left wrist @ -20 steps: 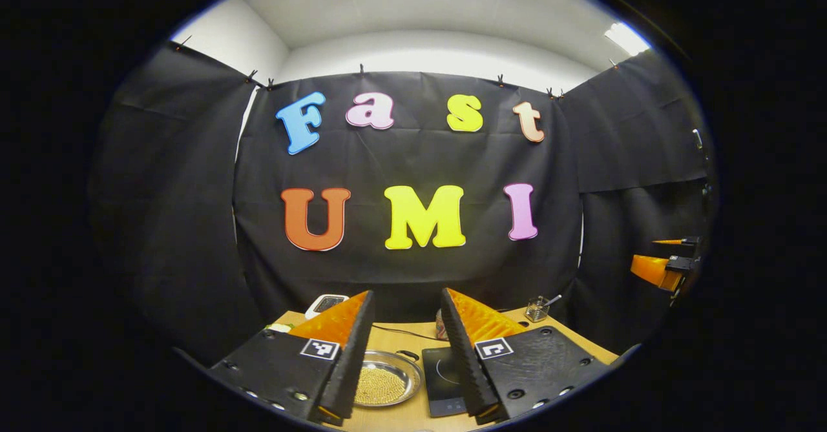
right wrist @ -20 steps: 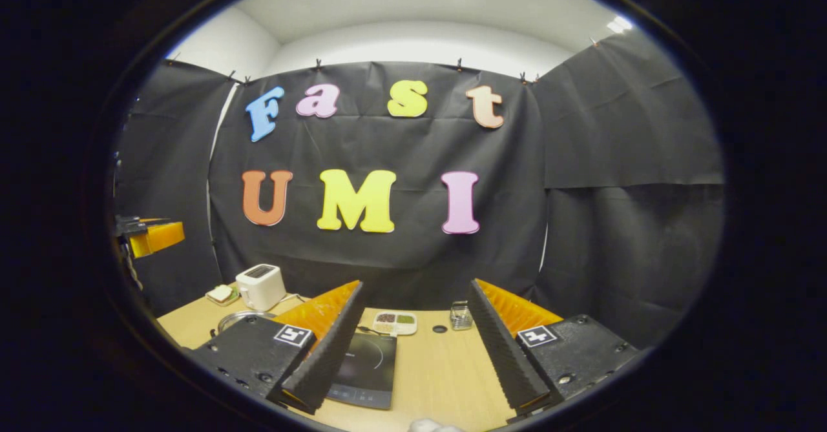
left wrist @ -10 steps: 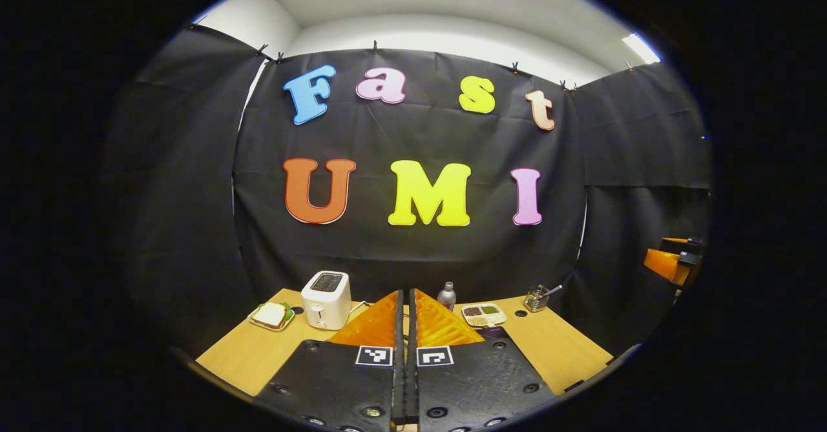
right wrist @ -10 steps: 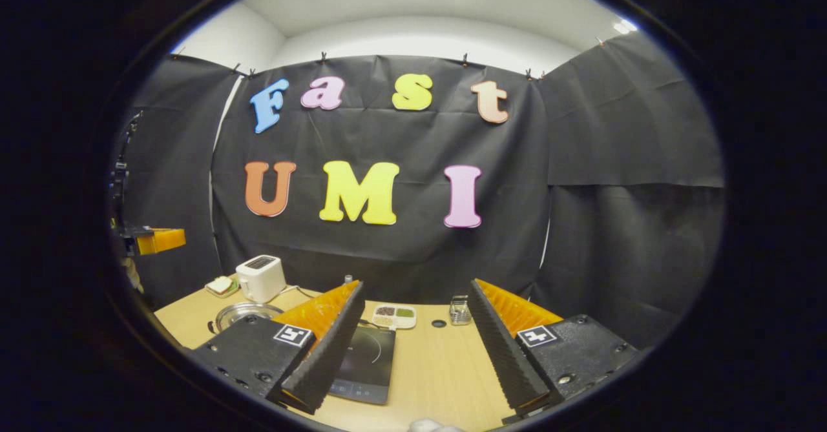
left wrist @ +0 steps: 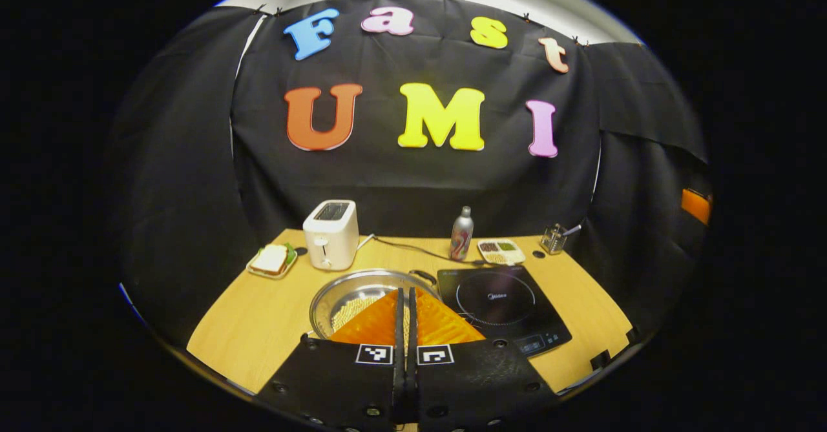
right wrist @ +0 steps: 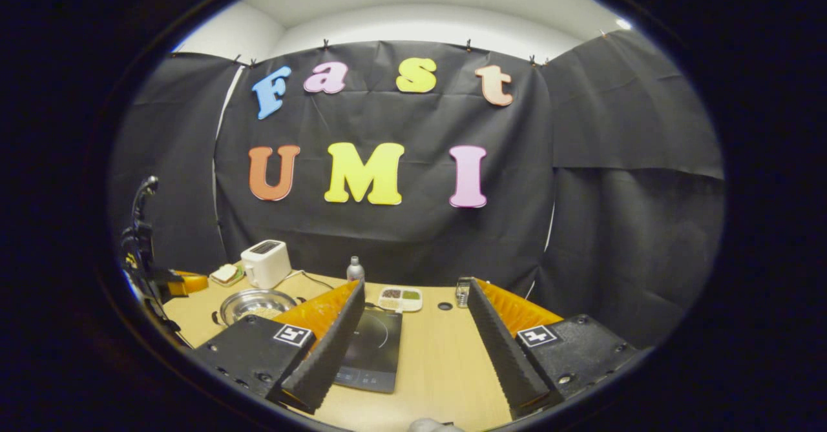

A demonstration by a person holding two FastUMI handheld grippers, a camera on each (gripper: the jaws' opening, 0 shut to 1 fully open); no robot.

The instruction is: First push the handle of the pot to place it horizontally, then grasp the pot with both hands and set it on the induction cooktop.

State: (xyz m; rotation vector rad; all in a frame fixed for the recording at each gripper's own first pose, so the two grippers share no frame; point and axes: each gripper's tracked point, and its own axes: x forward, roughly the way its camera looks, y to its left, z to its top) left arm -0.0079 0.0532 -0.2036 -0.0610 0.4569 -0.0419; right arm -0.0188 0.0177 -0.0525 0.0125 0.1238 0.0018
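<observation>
Left gripper (left wrist: 406, 303): fingers pressed together with nothing between them, held above the table's near edge, tips over the near rim of the pot; in the right gripper view it shows at the far left (right wrist: 184, 282).
Right gripper (right wrist: 417, 306): fingers spread wide, empty, above the near table; the cooktop lies past its left finger.
Table (left wrist: 258, 319): light wood, carrying everything below.
Pot (left wrist: 349, 293): shallow steel pan with pale grains inside, on the table just left of the cooktop, not on it; a dark handle (left wrist: 423, 276) at its far right rim, near the cooktop's far left corner.
Cooktop (left wrist: 501, 306): flat black slab with a ring mark, nothing on it, controls at its near edge.
Toaster (left wrist: 331, 234): white, upright, behind the pot.
Sandwich plate (left wrist: 271, 259): left of the toaster.
Bottle (left wrist: 460, 233): upright behind the cooktop.
Divided dish (left wrist: 500, 248): right of the bottle.
Wire holder (left wrist: 554, 238): far right corner.
</observation>
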